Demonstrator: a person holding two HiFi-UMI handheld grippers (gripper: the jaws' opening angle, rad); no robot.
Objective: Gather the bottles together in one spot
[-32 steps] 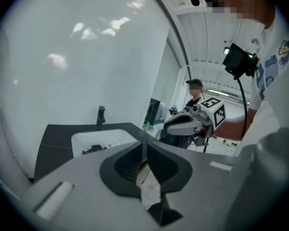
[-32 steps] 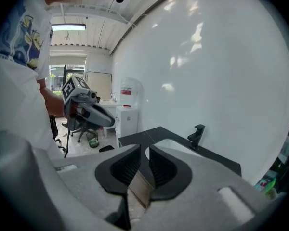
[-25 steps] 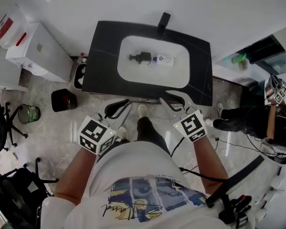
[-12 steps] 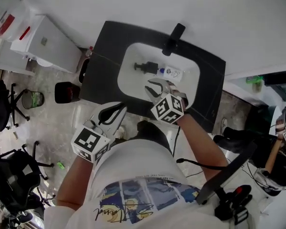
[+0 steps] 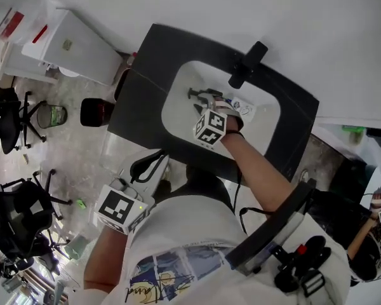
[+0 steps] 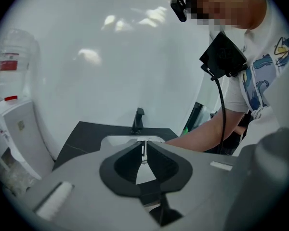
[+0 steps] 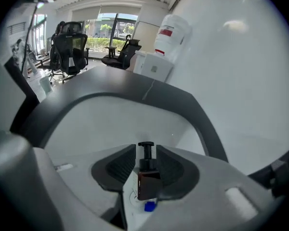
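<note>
Two bottles lie in the white sink basin (image 5: 178,110): a dark pump bottle (image 5: 199,94) and a white bottle (image 5: 242,108) with a blue cap. My right gripper (image 5: 207,104) is down in the basin over them. In the right gripper view the dark brown pump bottle (image 7: 146,183) sits between the jaws of the right gripper (image 7: 145,154), which have just been opening; small gaps show at each side of the pump neck. The white bottle (image 7: 135,198) lies beneath it. My left gripper (image 5: 147,168) hangs in front of the counter with its tips together, nothing in it (image 6: 144,150).
The basin is set in a black counter (image 5: 146,84) with a black faucet (image 5: 247,63) at the back. A white cabinet (image 5: 73,46) stands left of it, a dark red bin (image 5: 95,112) and office chairs (image 5: 13,116) on the floor. Black gear (image 5: 292,259) is at lower right.
My right gripper has gone from in front of the counter down into the basin, onto the dark pump bottle. The left gripper has drawn back toward the lower left.
</note>
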